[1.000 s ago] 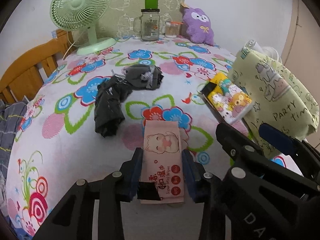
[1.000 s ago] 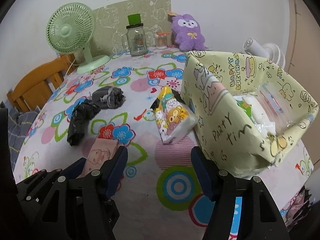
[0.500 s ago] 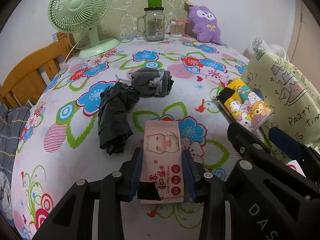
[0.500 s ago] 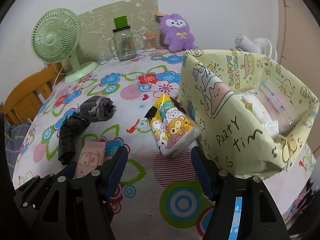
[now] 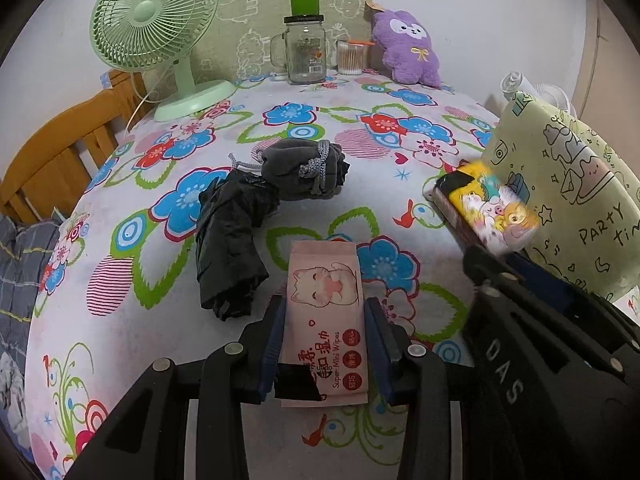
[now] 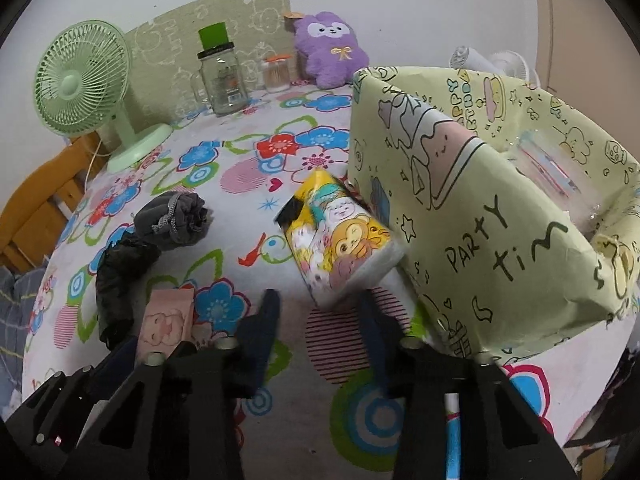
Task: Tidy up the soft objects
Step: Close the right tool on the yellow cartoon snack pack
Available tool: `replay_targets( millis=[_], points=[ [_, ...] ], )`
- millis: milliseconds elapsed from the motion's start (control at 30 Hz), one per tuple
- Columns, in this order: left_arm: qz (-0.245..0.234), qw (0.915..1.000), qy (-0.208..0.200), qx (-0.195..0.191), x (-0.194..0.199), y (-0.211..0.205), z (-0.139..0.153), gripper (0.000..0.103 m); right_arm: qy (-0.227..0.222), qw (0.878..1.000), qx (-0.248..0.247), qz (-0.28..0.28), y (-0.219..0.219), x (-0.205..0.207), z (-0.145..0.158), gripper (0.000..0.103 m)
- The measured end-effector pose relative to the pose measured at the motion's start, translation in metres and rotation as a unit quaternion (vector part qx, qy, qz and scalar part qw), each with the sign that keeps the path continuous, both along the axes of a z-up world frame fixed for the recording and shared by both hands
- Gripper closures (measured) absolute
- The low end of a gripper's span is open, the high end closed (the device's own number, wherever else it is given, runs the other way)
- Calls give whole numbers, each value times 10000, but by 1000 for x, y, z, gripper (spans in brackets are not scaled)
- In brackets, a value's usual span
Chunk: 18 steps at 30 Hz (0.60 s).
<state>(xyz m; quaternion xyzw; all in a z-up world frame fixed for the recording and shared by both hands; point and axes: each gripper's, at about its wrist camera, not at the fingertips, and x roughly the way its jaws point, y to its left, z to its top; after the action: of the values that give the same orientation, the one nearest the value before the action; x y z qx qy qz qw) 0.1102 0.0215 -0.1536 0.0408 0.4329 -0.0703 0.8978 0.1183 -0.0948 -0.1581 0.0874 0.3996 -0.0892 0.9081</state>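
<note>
While clamped by left gripper [image 5: 324,344], wipes pack [image 5: 325,320] near table edge [image 5: 48,360].

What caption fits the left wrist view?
Left gripper clamps a pink wipes pack above the floral tablecloth.

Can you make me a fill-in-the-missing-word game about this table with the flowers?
1. The left gripper is squeezing a pink pack of wet wipes that has a ____ drawn on it.
2. The plastic desk fan at the back is coloured ____.
3. The yellow cartoon tissue pack leans against the pale yellow paper-wrapped ____.
4. The right gripper is open and holds ____.

Missing words: cat; green; box; nothing
</note>
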Motion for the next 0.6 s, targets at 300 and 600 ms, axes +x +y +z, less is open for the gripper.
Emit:
replay_targets(
  millis=[300, 600],
  points=[
    [-10, 10000, 2, 12, -2, 1, 1, 63, 92, 9994, 64, 312, 4, 1, -2, 96],
    [-24, 9999, -82, -135, -1, 9, 13, 63, 102, 9985, -238, 477, 15, 5, 12, 49]
  ],
)
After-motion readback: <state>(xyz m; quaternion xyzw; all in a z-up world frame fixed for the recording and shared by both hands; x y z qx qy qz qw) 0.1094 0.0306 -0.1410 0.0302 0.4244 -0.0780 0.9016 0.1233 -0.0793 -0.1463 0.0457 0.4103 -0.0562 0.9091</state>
